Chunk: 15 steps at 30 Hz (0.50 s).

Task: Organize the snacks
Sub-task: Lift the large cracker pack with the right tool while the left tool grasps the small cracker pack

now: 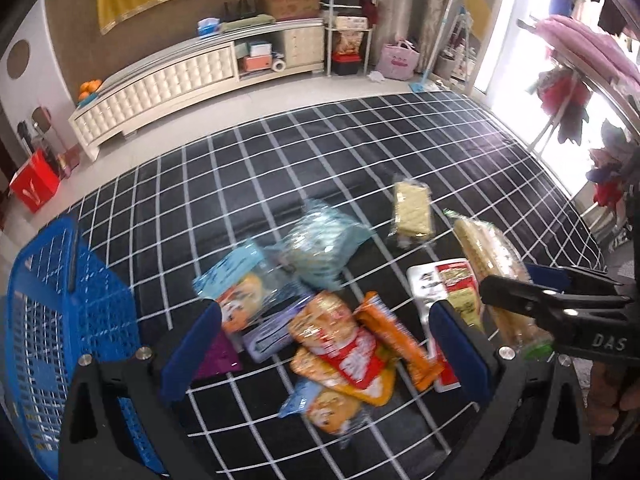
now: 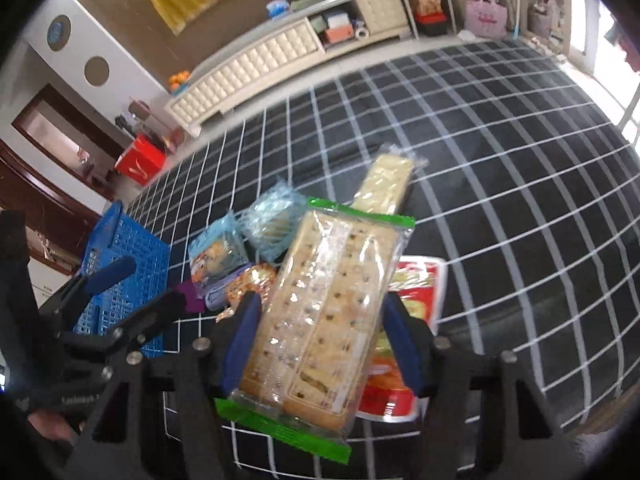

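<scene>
A long cracker pack (image 2: 320,300) in clear crinkled plastic with green ends is clamped between the blue pads of the right hand-held gripper (image 2: 320,320). The left hand-held gripper (image 1: 320,344) is held wide open and empty above glossy snack packets (image 1: 340,344) heaped on the black, white-gridded bed (image 1: 440,152), beside a blue lattice basket (image 1: 60,300) at its left edge. A cream tufted cabinet (image 1: 180,80) is seen along the wall.

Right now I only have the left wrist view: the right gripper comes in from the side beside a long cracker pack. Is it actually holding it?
Observer: Yes. In the right wrist view the right gripper is shut on the green-edged cracker pack, both pads against its sides.
Operator: Is the pack lifted or lying down?
Observer: Lifted; it covers part of the red and white packet beneath it.
Operator: Is the left gripper holding anything?
Observer: No. The left gripper is open above the pile, beside the blue basket.
</scene>
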Motion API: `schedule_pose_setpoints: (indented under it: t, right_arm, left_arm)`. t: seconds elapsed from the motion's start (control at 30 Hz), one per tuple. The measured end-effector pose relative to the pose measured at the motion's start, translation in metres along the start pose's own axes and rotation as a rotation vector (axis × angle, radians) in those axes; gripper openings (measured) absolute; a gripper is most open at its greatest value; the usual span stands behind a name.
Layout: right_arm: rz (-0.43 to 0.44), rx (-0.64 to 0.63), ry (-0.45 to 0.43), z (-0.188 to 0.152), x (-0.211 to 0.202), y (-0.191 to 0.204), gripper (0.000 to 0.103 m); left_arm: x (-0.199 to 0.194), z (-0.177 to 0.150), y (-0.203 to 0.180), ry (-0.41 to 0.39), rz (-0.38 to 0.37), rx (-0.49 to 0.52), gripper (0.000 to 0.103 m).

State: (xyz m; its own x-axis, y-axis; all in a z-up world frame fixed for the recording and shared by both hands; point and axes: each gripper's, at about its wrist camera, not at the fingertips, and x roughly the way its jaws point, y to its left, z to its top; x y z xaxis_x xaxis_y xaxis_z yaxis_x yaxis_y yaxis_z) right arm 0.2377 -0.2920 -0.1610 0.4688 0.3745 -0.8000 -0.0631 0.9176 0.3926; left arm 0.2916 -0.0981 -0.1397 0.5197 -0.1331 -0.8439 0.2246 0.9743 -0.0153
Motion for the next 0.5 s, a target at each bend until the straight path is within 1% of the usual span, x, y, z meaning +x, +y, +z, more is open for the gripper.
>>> schedule_pose_setpoints:
  t: [0.07, 0.17, 0.3, 0.43, 0.5]
  right_arm:
    - [-0.011, 0.007, -0.034, 0.002, -0.013, -0.013, 0.066]
    - [-0.031, 0.014, -0.068, 0.008, -0.014, -0.025, 0.066]
    - [-0.039, 0.035, -0.087, 0.016, -0.016, -0.049, 0.066]
    - [-0.056, 0.056, -0.107, 0.023, -0.012, -0.073, 0.066]
    - [-0.071, 0.061, -0.119, 0.024, -0.012, -0.082, 0.066]
  left_arm:
    - [0.003, 0.009, -0.013, 0.001, -0.002, 0.025, 0.103]
    - [0.007, 0.017, -0.032, 0.005, -0.013, 0.055, 0.103]
    - [0.017, 0.034, -0.057, 0.01, -0.023, 0.091, 0.103]
    - [0.041, 0.05, -0.078, 0.033, -0.026, 0.138, 0.103]
    - [0.053, 0.057, -0.086, 0.047, -0.014, 0.155, 0.103]
